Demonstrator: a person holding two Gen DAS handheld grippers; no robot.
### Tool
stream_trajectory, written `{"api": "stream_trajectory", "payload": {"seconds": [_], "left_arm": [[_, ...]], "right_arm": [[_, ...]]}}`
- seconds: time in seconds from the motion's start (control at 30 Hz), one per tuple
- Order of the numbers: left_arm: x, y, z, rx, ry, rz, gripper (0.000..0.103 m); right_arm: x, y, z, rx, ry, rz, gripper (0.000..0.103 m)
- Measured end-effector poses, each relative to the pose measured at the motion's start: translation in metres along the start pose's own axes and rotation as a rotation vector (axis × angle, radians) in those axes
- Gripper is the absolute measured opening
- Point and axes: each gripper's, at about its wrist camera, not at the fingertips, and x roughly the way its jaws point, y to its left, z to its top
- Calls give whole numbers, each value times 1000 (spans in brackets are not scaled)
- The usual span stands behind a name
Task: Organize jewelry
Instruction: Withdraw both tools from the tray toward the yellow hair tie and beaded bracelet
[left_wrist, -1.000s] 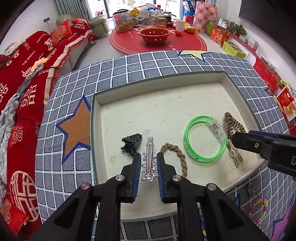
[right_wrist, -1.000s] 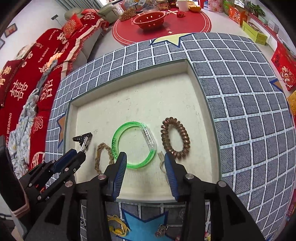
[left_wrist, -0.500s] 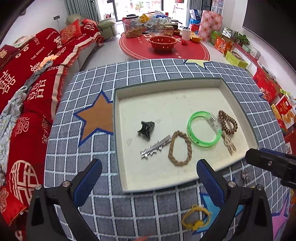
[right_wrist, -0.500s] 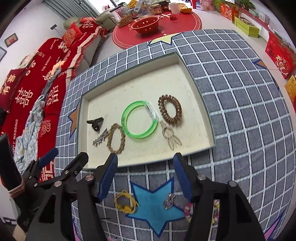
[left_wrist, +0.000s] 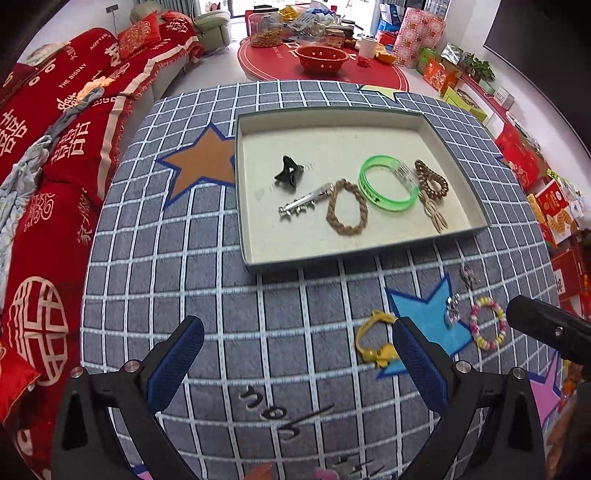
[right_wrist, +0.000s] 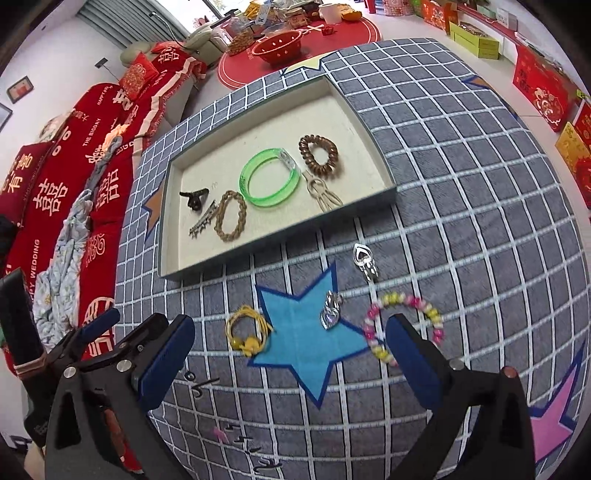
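Grid-patterned cloth (right_wrist: 443, 184); right gripper (right_wrist: 291, 354) partly hides beaded bracelet (right_wrist: 402, 328).

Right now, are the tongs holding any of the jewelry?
No. The left tongs and the right tongs are both wide open above the cloth, with nothing between their blue pads.

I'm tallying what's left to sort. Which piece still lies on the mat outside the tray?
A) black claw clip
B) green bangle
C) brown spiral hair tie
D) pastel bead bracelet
D: the pastel bead bracelet lies on the grid mat, while the other three rest inside the tray.
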Motion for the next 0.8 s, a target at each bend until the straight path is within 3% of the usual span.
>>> {"api": "stream_trajectory", "payload": {"seconds": [0.27,0.37,0.6,0.8], "left_arm": [[-10,-1,-24,21,14,44,103],[-8,2,-36,18,23,31,103],[9,8,-72,12,127,-5,103],[19,7,-90,-1,143,-2,103]], "right_arm": [[-18,-8,-31,8,-55,-21,103],[-19,-17,-43,34,-20,-35,103],[-10,-41,-78,59,78,-136,103],[-2,-62,-103,82,126,-182,103]]}}
